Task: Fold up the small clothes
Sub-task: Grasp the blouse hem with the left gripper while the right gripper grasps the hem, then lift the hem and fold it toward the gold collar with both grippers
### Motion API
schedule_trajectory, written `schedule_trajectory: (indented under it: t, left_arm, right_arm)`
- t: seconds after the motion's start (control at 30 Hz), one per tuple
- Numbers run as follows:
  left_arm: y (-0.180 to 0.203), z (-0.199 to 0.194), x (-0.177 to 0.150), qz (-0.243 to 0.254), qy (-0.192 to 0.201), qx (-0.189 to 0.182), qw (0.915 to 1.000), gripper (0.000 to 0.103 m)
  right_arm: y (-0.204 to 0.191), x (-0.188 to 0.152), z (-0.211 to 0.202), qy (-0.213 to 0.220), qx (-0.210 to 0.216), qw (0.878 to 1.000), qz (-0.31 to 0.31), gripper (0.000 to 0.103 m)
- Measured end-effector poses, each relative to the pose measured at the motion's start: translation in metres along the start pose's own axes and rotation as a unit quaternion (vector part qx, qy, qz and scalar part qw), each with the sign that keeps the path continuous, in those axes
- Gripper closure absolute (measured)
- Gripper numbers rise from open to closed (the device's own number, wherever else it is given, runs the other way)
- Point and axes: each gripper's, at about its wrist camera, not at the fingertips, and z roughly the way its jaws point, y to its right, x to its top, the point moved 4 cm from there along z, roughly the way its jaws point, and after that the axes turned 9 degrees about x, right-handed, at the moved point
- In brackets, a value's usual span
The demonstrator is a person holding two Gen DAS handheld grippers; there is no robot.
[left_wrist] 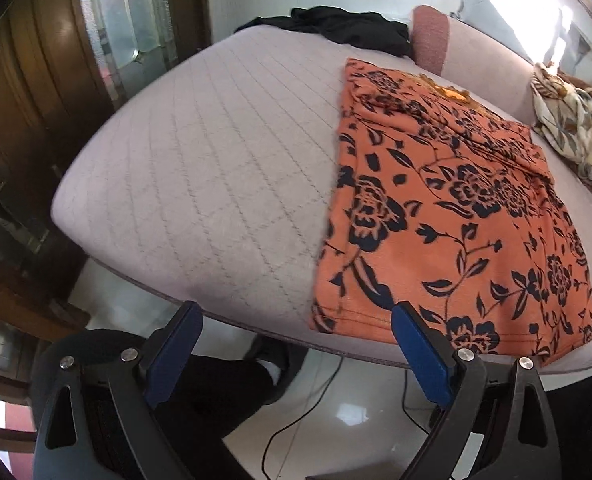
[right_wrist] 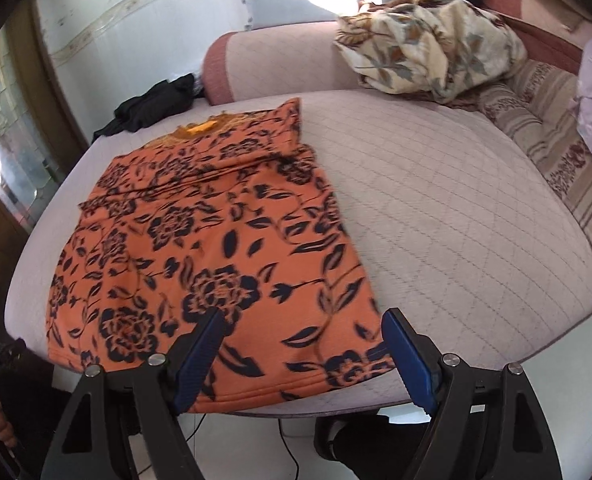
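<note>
From the left wrist view, the orange floral top (left_wrist: 448, 216) lies flat on the quilted cushion (left_wrist: 199, 184), hem toward the near edge, its sides looking already turned in to make a narrow panel — so some folding seems done, though I can't be sure how much. The left gripper (left_wrist: 296, 356) hangs at the cushion's near edge with its blue pads spread wide, nothing between them; the right-hand pad sits just over the hem's near corner, not pinching it. A black garment (left_wrist: 336, 28) waits at the far end and a cream leafy cloth (left_wrist: 576, 128) is bunched further off. Over to the right wrist view — same top (right_wrist: 199, 240), collar away, hem hanging slightly over the front edge. The right gripper (right_wrist: 302, 356) is spread too, jaws straddling the hem's other corner without closing on it. My read: both tongs are lining up on the hem for the next fold, bottom up toward the collar, and that fold is not yet begun.
</note>
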Motion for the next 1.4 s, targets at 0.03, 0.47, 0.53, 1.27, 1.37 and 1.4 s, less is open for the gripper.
schedule_trajectory:
  t: [0.03,0.47,0.53,1.27,1.37,1.4]
  left_arm:
    - [0.006,0.004,-0.001,0.006,-0.004,-0.01,0.9999,0.02]
    - [0.032,0.048,0.01,0.028,-0.048,-0.116,0.9917,0.093]
    - [0.032,0.046,0.011,0.028,-0.05,-0.136,0.9891,0.093]
    - [0.022,0.054,0.009,0.022,-0.071,-0.165,0.9835,0.092]
    - [0.024,0.05,0.01,0.042,-0.065,-0.15,0.9856,0.08]
    - [0.025,0.051,0.009,0.048,-0.067,-0.14,0.9868,0.068]
  right_arm:
    - [0.007,0.001,0.0,0.0,-0.001,1.0,0.009,0.02]
    - [0.088,0.002,0.016,-0.024,0.059,0.986,0.154,0.021]
    - [0.093,0.001,0.025,-0.031,0.072,0.983,0.166,0.021]
    - [0.028,-0.023,0.065,-0.135,0.028,0.99,0.001,0.09]
    - [0.033,-0.017,0.059,-0.139,0.052,0.989,0.02,0.09]
    - [0.034,-0.016,0.06,-0.147,0.051,0.988,0.022,0.09]
